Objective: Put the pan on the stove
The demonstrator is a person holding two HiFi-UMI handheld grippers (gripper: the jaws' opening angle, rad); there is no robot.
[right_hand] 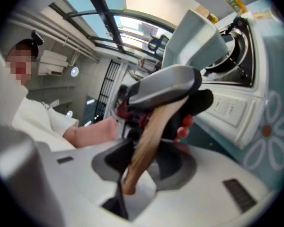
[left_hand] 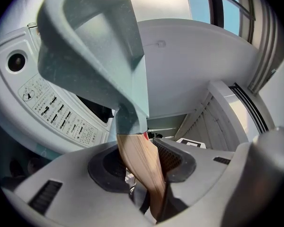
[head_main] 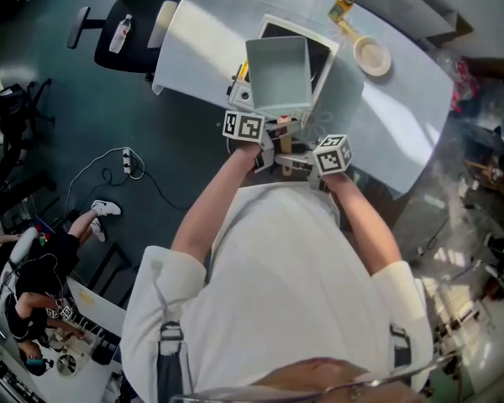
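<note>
Here, a pale table (head_main: 403, 116) carries a white stove (head_main: 322, 64) with a dark top. The square grey-green pan (head_main: 279, 74) sits over the stove, covering most of it in the head view. Whether its base touches the top I cannot tell. Its wooden handle (left_hand: 139, 164) slants back toward the person. The left gripper (left_hand: 141, 162) has its jaws narrowed onto the handle near the pan. The right gripper (right_hand: 149, 157) clamps the handle's end just behind it.
</note>
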